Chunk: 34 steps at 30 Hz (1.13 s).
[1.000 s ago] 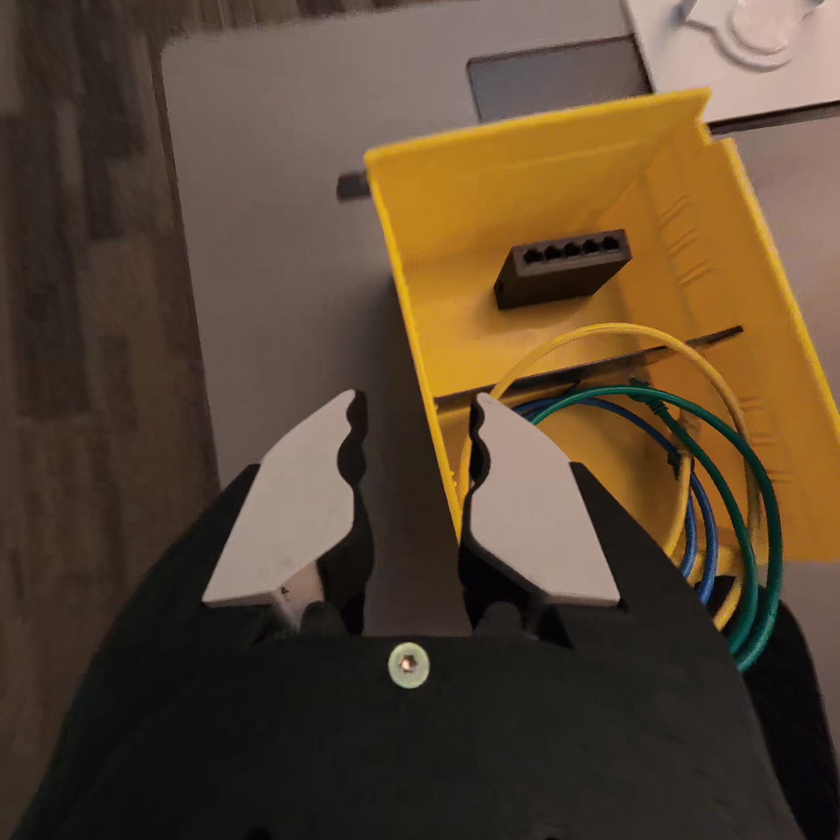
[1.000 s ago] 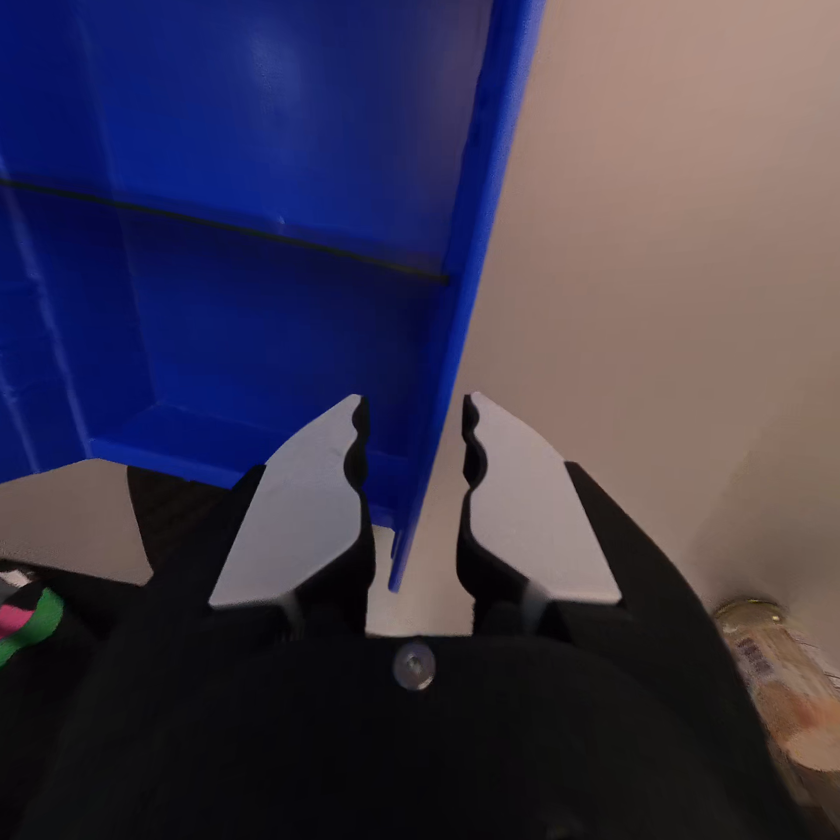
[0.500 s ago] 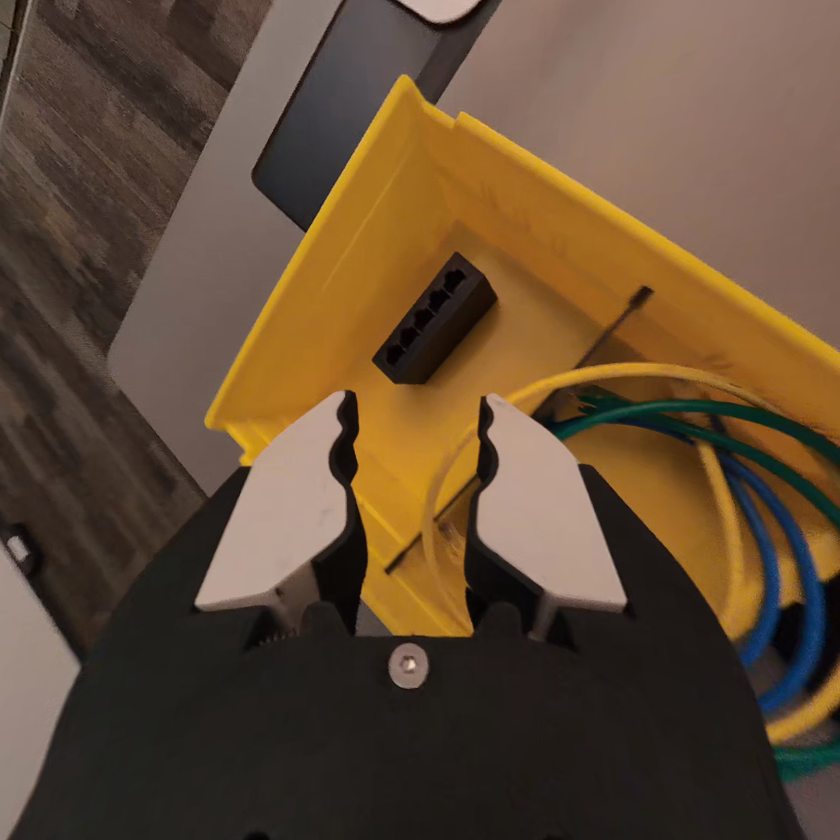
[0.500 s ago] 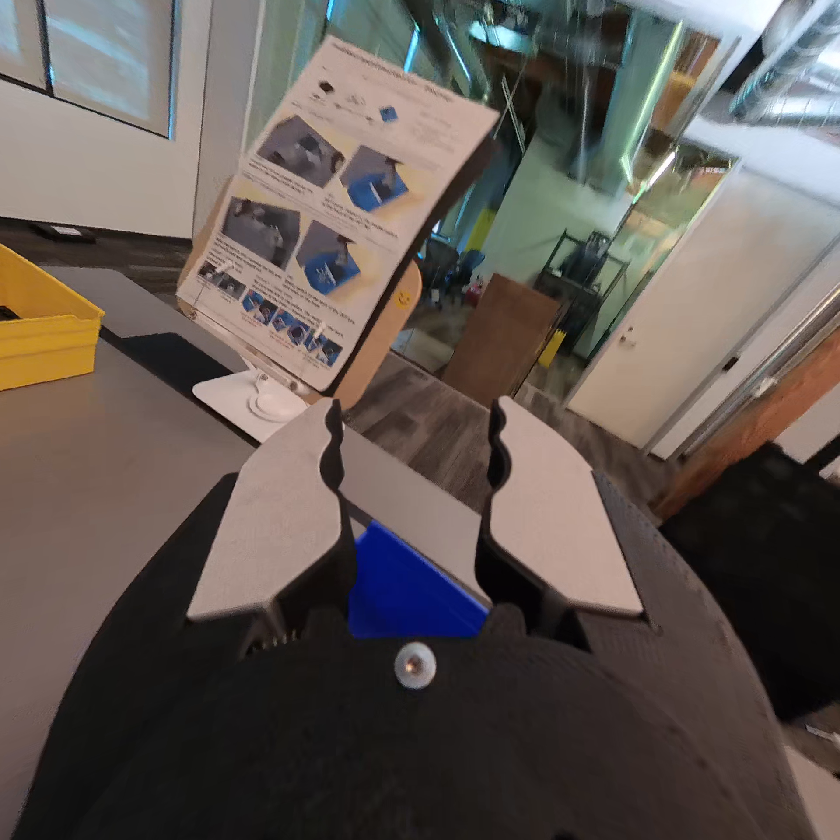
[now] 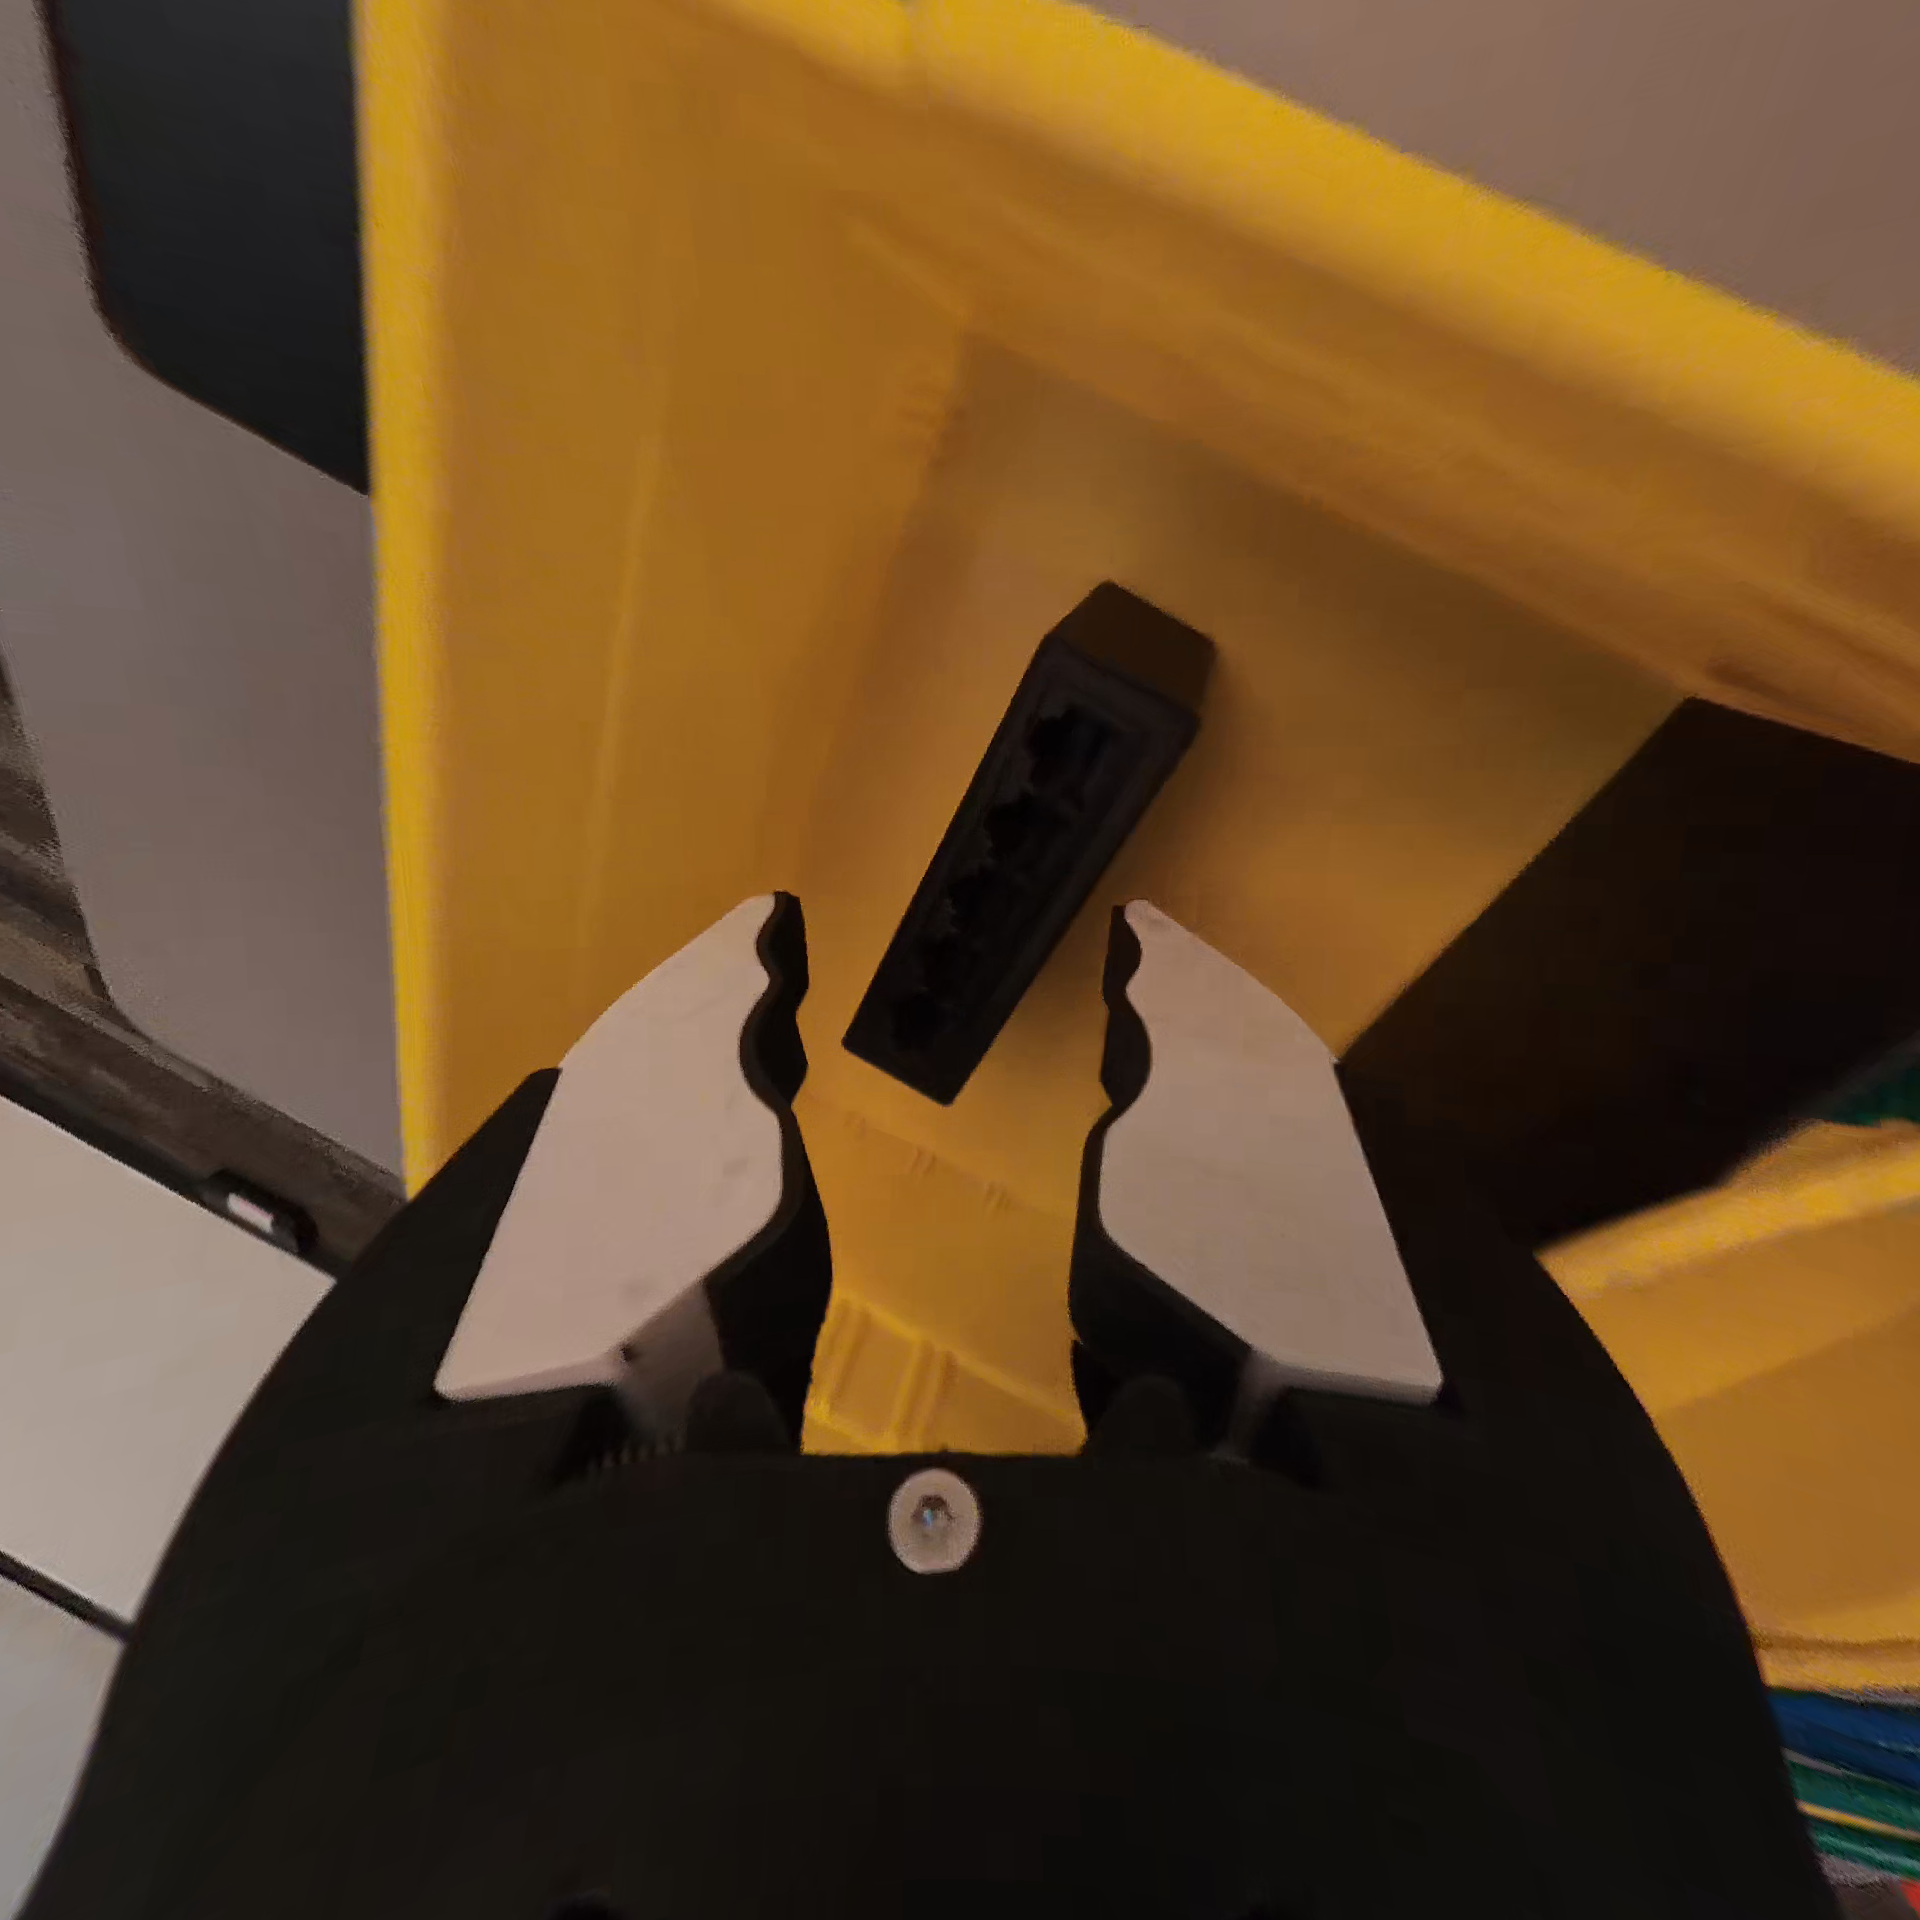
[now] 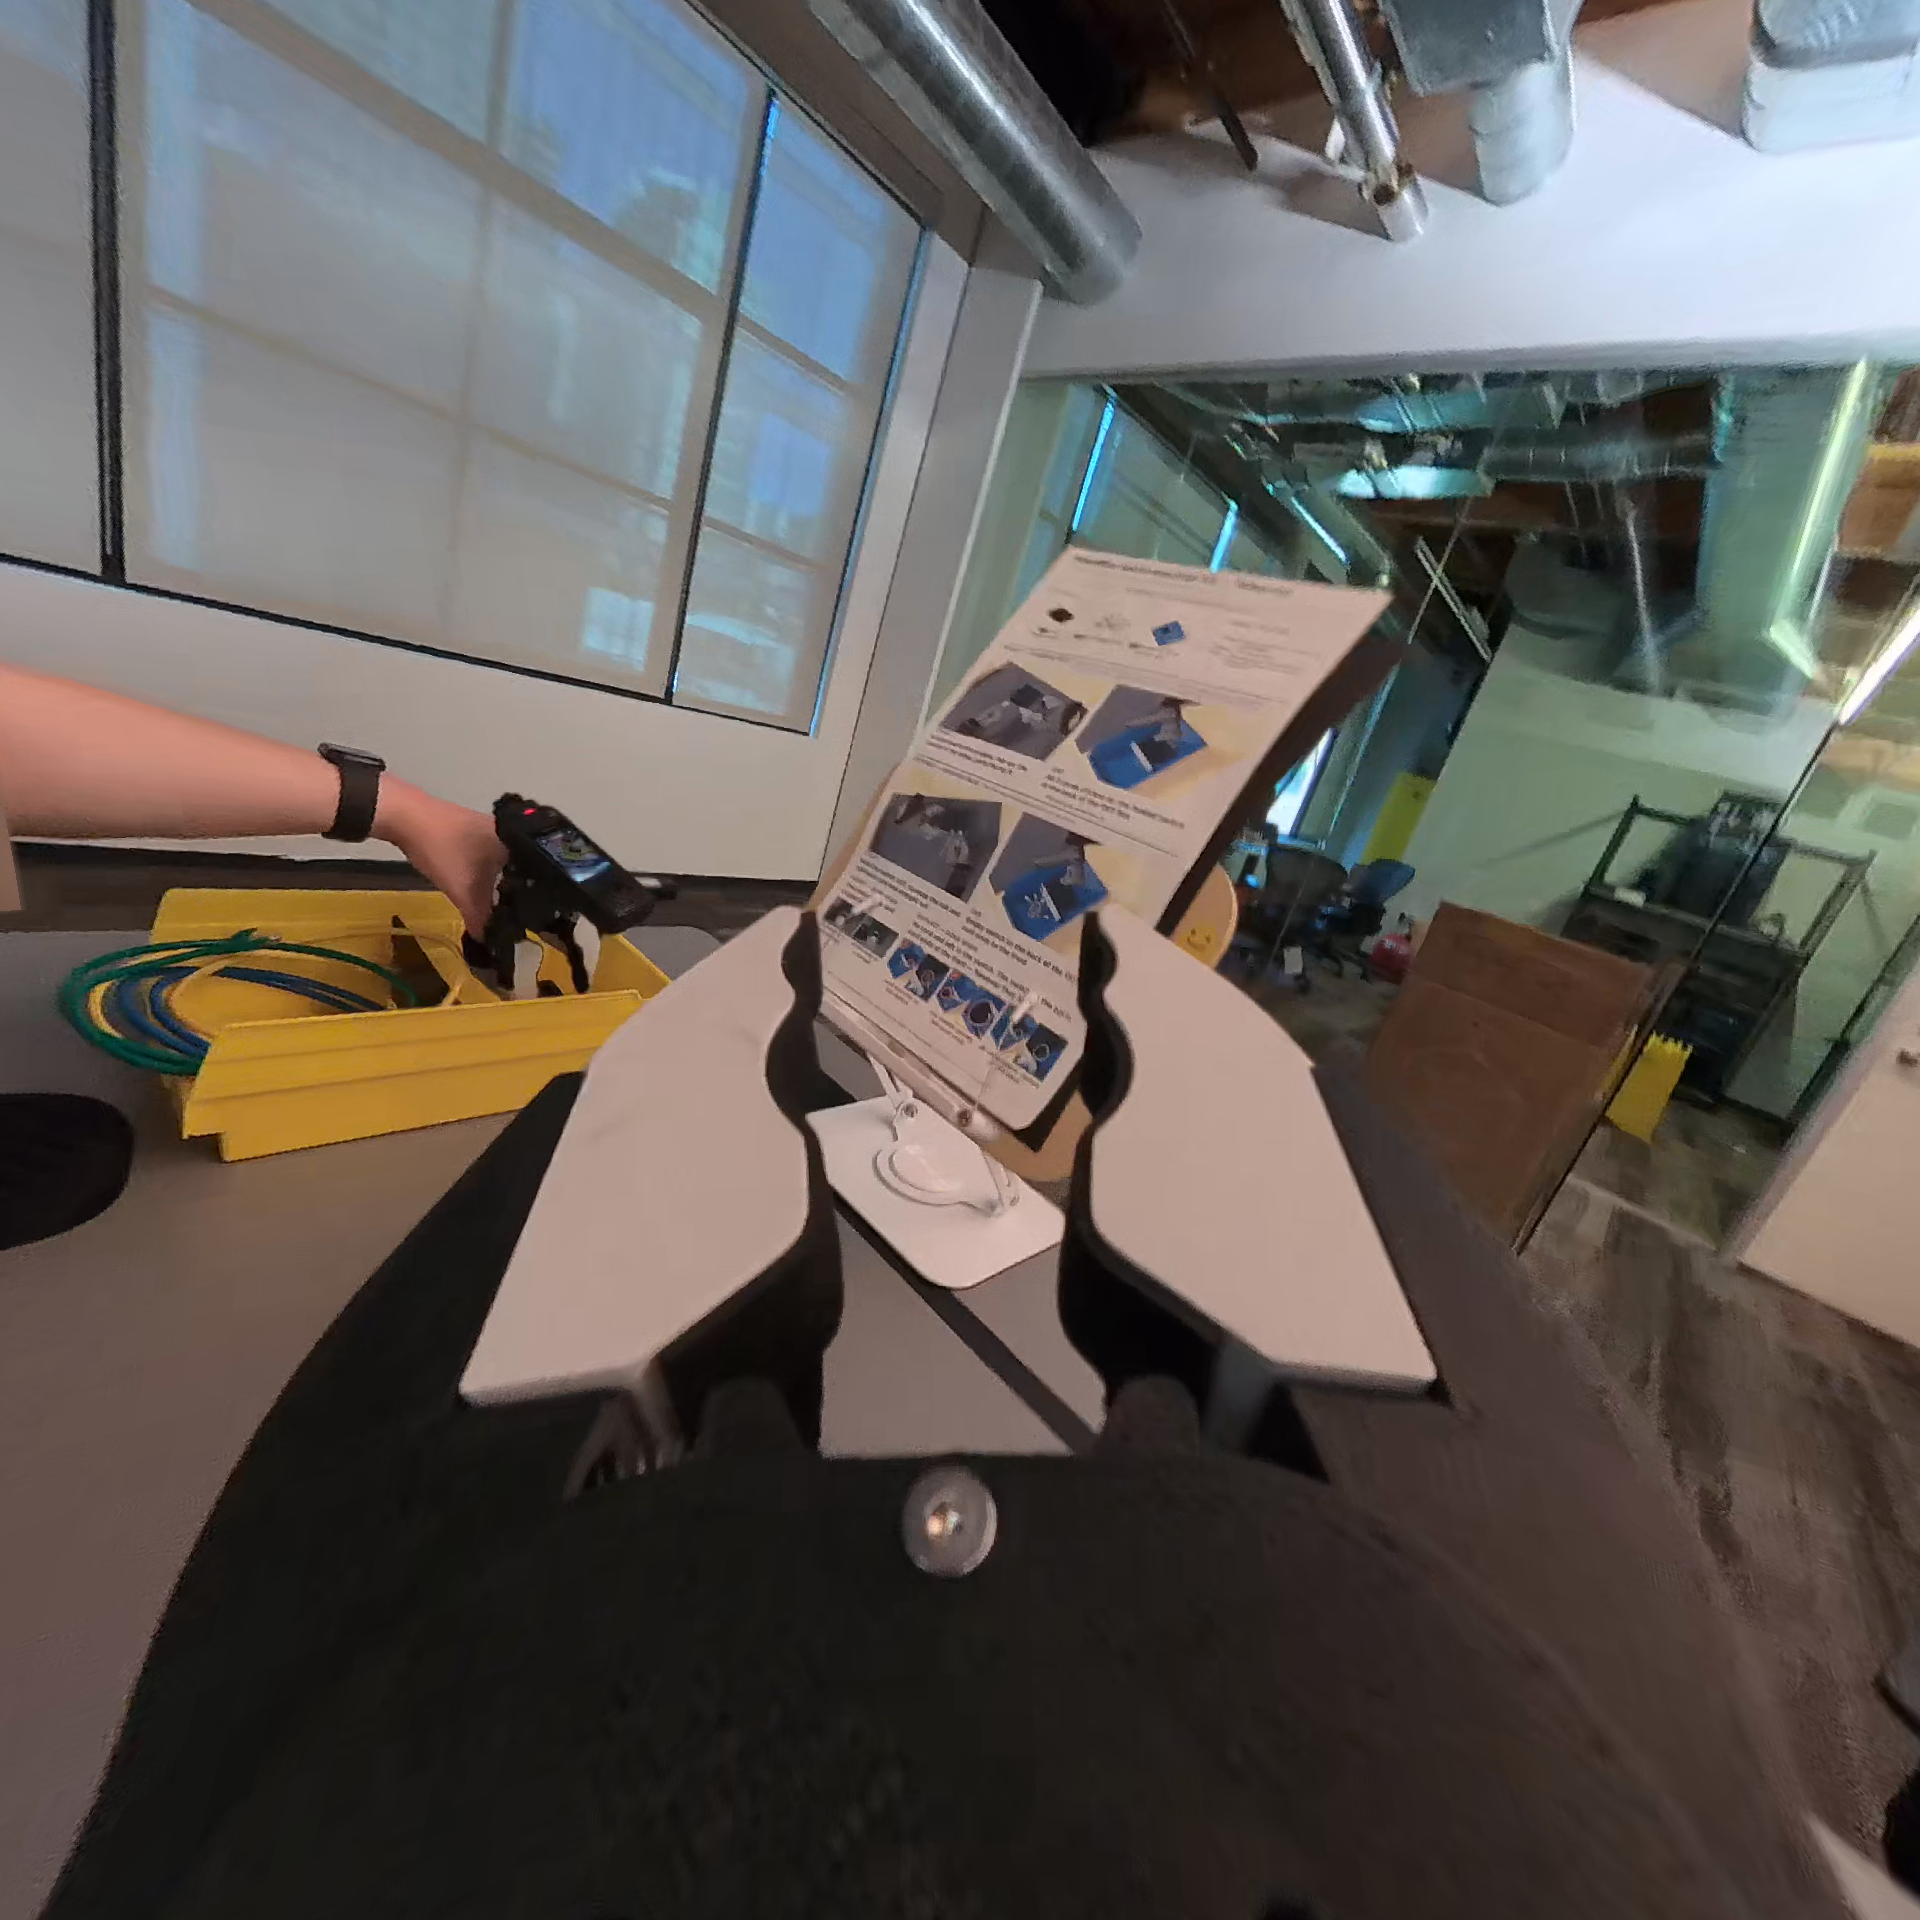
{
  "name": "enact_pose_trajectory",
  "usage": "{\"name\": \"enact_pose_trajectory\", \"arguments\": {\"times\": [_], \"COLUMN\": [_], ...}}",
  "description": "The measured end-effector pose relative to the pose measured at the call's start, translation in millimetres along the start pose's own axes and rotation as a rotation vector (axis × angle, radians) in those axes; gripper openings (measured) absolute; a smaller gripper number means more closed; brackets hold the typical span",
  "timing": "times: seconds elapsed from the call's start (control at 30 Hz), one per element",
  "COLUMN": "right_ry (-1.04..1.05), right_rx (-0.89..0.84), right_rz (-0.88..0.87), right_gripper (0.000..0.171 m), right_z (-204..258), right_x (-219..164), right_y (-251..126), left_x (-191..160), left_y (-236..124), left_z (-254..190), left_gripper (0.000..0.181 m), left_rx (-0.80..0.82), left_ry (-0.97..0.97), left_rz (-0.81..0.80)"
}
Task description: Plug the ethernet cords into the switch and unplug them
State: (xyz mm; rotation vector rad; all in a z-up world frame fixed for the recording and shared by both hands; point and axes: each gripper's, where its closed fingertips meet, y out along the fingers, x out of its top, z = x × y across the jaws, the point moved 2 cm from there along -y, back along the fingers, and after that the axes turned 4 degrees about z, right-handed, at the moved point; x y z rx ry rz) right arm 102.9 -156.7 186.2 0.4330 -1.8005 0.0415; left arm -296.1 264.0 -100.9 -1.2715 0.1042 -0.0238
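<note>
Left tool (image 5: 951,914) released, now closer over switch (image 5: 1023,852) in yellow bin (image 5: 644,416); right tool (image 6: 940,956) released, raised off tabletop (image 6: 208,1309), well right of bin.

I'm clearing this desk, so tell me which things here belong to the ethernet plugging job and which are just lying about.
Part of the job:
switch
coiled ethernet cords
yellow bin
left gripper
right gripper

Just lying about:
instruction sheet on its stand
black round thing

Yellow bin (image 5: 644,436), black switch (image 5: 1023,862), green, blue and yellow cords (image 6: 197,1003), grey table (image 6: 208,1299), white stand base (image 6: 940,1216).
</note>
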Motion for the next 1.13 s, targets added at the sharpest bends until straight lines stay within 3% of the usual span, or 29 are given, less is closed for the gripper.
{"name": "enact_pose_trajectory", "arguments": {"times": [0.07, 0.17, 0.37, 0.47, 0.57, 0.63, 0.73, 0.9, 1.13], "right_ry": [0.055, 0.076, 0.022, -0.007, -0.007, -0.001, 0.008, -0.007, -0.017], "right_rx": [-0.004, -0.005, -0.033, -0.046, -0.070, -0.074, -0.081, -0.066, -0.052], "right_rz": [0.033, 0.100, 0.172, 0.178, 0.175, 0.183, 0.196, 0.203, 0.251], "right_gripper": [0.046, 0.046, 0.044, 0.044, 0.043, 0.043, 0.043, 0.043, 0.044], "right_z": [-8.4, -14.9, -17.5, -17.3, -20.0, -20.4, -20.9, -15.2, -13.6], "right_x": [-11.6, -28.4, -39.7, -37.9, -35.2, -35.7, -37.5, -35.8, -42.6], "right_y": [2.7, 7.7, 11.3, 9.0, 4.9, 3.3, 3.8, 2.7, 0.6], "left_x": [1.1, 2.4, -12.2, -13.4, 3.3, 33.0, 97.6, 170.3, 190.0], "left_y": [11.1, 19.7, -0.1, -39.6, -101.6, -142.9, -173.8, -133.0, -78.8], "left_z": [-0.4, -2.9, 3.8, 12.8, 18.7, 2.0, -65.0, -158.5, -178.7], "left_gripper": [0.053, 0.037, 0.030, 0.029, 0.029, 0.029, 0.029, 0.029, 0.028], "left_rx": [-0.010, -0.028, 0.015, 0.094, 0.198, 0.204, 0.095, -0.012, -0.048], "left_ry": [0.009, 0.023, 0.014, 0.000, -0.036, -0.060, 0.040, 0.296, 0.286], "left_rz": [0.017, 0.027, 0.067, 0.028, -0.068, -0.154, -0.271, -0.200, -0.088]}}
